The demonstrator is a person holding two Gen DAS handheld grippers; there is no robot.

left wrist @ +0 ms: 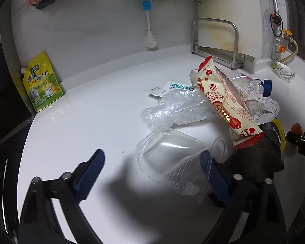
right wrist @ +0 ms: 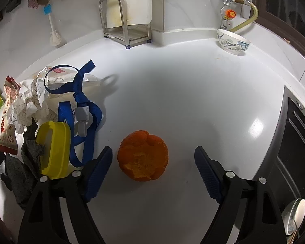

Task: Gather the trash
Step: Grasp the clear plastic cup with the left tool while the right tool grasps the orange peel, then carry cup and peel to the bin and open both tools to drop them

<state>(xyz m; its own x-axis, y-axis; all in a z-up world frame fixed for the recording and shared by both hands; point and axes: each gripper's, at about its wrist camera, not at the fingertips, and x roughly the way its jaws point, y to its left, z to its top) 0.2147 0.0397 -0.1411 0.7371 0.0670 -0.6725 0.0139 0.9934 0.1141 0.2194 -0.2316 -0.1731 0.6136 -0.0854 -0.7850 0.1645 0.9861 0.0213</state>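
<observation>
White kitchen counter (right wrist: 193,93), tiled wall behind, stove edge off to the right gripper's right. No bin or bag was in either view, so nothing looked collected yet; the trash sat loose on the counter.

Left gripper (left wrist: 152,169): jaws stood wide apart, nothing clamped. A clear plastic bag (left wrist: 170,162) lay between them, draped against the right-hand pad; the left-hand pad was clear of it, so no grip. Just ahead of it sat a crumpled clear wrap (left wrist: 172,107), then a red-and-cream snack wrapper (left wrist: 223,101), with crumpled paper (left wrist: 262,99) ahead and to the right. A dark cloth (left wrist: 258,156) lay beside the right-hand finger.

Right gripper (right wrist: 153,161): jaws wide apart, straddling an orange peel (right wrist: 143,155), pads not touching it. To its left: a yellow plastic piece (right wrist: 53,148), a blue lanyard (right wrist: 81,109).

My read: early stage. Both tools looked lined up for a first pick, bag on the left and peel on the right. The whole pile remained, plus finding somewhere to drop it.
</observation>
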